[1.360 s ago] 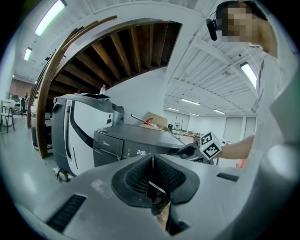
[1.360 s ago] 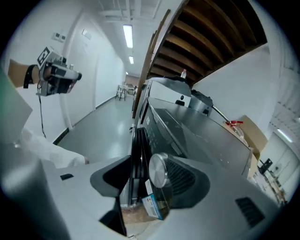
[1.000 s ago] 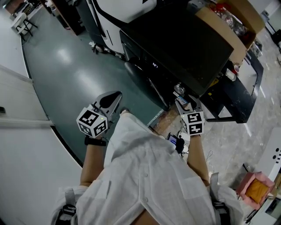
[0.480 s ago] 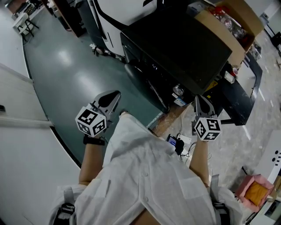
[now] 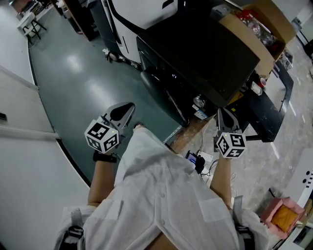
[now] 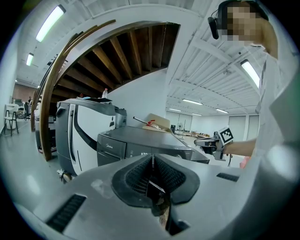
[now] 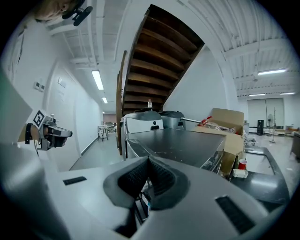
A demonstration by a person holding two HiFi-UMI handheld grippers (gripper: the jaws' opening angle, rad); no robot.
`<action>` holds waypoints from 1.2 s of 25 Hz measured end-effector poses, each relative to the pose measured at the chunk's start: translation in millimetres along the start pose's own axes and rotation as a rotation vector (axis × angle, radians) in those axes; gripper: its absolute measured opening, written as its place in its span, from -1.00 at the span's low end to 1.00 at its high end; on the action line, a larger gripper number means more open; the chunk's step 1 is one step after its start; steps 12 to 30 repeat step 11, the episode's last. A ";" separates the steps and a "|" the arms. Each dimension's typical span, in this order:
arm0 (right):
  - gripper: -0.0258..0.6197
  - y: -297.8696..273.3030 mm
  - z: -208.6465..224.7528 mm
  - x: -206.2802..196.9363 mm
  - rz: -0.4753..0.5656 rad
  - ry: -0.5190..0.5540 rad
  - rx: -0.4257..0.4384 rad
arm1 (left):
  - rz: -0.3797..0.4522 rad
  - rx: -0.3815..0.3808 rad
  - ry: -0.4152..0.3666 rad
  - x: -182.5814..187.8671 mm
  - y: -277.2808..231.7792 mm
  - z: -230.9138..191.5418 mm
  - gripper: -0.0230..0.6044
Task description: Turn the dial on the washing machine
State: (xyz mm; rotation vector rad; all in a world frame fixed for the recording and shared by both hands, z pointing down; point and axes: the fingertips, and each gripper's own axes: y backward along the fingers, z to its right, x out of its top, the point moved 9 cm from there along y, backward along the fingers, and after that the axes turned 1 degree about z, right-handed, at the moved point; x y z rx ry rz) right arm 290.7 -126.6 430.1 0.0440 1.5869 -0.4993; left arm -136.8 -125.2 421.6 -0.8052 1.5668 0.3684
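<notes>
The dark washing machine (image 5: pixel 205 53) stands ahead of me, its front panel facing me. A small silver dial (image 5: pixel 198 101) sits at the panel's right end, near the machine's corner. My right gripper (image 5: pixel 222 113) hangs a short way right of the dial, apart from it, jaws shut on nothing. My left gripper (image 5: pixel 127 107) is held over the green floor, left of the machine's door, also shut and empty. The left gripper view shows the machine's front (image 6: pixel 140 151) beyond the closed pads (image 6: pixel 161 176). The right gripper view looks along the machine's top (image 7: pixel 178 140).
A cardboard box (image 5: pixel 254 29) of clutter stands behind the washer. A white and black machine (image 5: pixel 142 10) is to its left. A low black bench (image 5: pixel 266 114) with a cup (image 5: pixel 257 88) is on the right. Cables and a device (image 5: pixel 198 158) lie on the floor by my feet.
My right gripper has drawn back from the dial and shifted right, then held still. The left gripper has barely moved.
</notes>
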 end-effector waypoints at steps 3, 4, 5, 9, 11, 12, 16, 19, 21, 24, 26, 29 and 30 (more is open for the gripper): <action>-0.92 3.1 2.2 -1.4 -0.001 -0.006 -0.004 | -0.004 -0.006 -0.004 1.1 -2.0 2.1 -0.86; -0.92 4.6 3.2 -1.7 -0.002 -0.008 -0.006 | -0.005 -0.009 -0.005 1.5 -2.8 2.9 -0.86; -0.92 6.1 4.1 -1.9 -0.002 -0.010 -0.008 | -0.006 -0.012 -0.005 1.9 -3.6 3.6 -0.86; -0.92 9.6 7.5 -2.0 -0.001 -0.011 -0.014 | -0.007 -0.022 -0.006 2.8 -8.2 5.4 -0.86; -0.92 10.9 8.7 -1.7 0.002 -0.009 -0.016 | -0.007 -0.026 -0.009 3.1 -10.6 6.3 -0.86; -0.92 10.9 8.7 -1.7 0.002 -0.009 -0.016 | -0.007 -0.026 -0.009 3.1 -10.6 6.3 -0.86; -0.92 10.9 8.7 -1.7 0.002 -0.009 -0.016 | -0.007 -0.026 -0.009 3.1 -10.6 6.3 -0.86; -0.92 10.9 8.7 -1.7 0.002 -0.009 -0.016 | -0.007 -0.026 -0.009 3.1 -10.6 6.3 -0.86; -0.92 10.9 8.7 -1.7 0.002 -0.009 -0.016 | -0.007 -0.026 -0.009 3.1 -10.6 6.3 -0.86; -0.92 10.9 8.7 -1.7 0.002 -0.009 -0.016 | -0.007 -0.026 -0.009 3.1 -10.6 6.3 -0.86; -0.92 10.9 8.7 -1.7 0.002 -0.009 -0.016 | -0.007 -0.026 -0.009 3.1 -10.6 6.3 -0.86; -0.92 10.9 8.7 -1.7 0.002 -0.009 -0.016 | -0.007 -0.026 -0.009 3.1 -10.6 6.3 -0.86; -0.92 10.9 8.7 -1.7 0.002 -0.009 -0.016 | -0.007 -0.026 -0.009 3.1 -10.6 6.3 -0.86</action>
